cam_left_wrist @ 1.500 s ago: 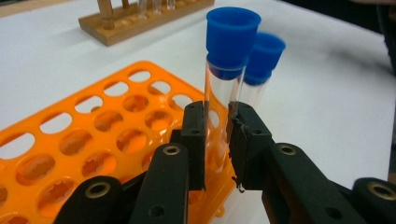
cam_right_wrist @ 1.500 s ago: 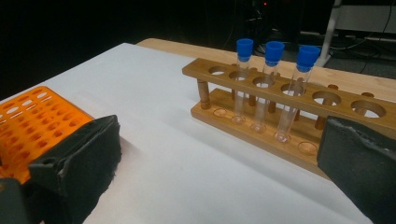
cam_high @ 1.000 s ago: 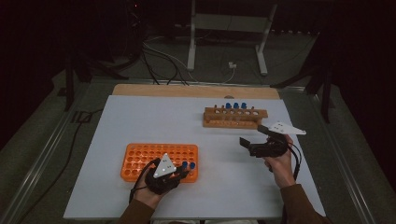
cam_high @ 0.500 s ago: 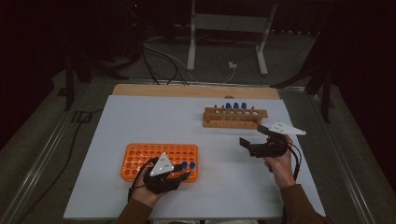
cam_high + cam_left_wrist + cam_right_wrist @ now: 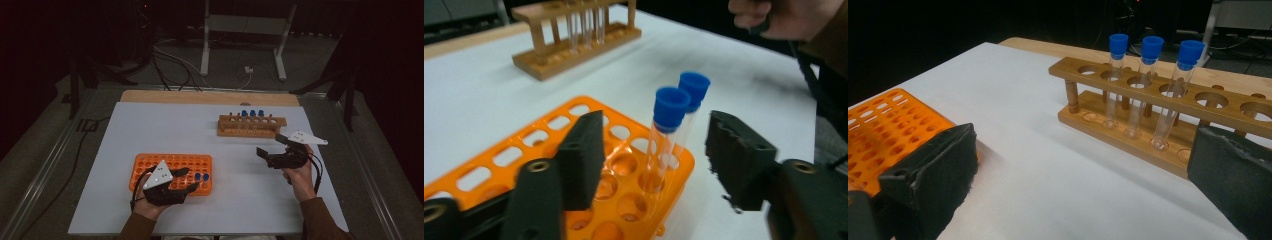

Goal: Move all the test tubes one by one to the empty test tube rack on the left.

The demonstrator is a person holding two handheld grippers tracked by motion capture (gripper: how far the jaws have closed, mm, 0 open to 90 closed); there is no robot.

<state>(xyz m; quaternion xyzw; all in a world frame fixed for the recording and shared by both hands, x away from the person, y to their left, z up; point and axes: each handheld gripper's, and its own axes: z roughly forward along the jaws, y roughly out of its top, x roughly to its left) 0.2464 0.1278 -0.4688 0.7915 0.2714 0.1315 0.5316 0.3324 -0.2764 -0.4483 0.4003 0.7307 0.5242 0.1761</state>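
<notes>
Left claw (image 5: 651, 165): released, jaws just been opening, set wide on either side of two blue-capped tubes without touching them. Seen also in the high view (image 5: 186, 179), at the near right end of the orange rack.

Near tube (image 5: 664, 137): upright in a corner hole of the orange rack (image 5: 514, 160), between the left claw's jaws but free of both.

Far tube (image 5: 691, 100): upright in the next hole, just behind the near tube, touching or almost touching it at the caps.

Right claw (image 5: 1083, 185): released, jaws far apart, nothing between them; held above the surface (image 5: 1013, 125). In the high view (image 5: 264, 155) it sits just short of the wooden rack.

Wooden rack (image 5: 1148, 125): ahead of the right claw, carrying three upright blue-capped tubes (image 5: 1143, 85) in neighbouring holes; the holes towards the right jaw stand empty.

Orange rack, from the right claw: beside and beyond its left jaw (image 5: 883, 130).
</notes>
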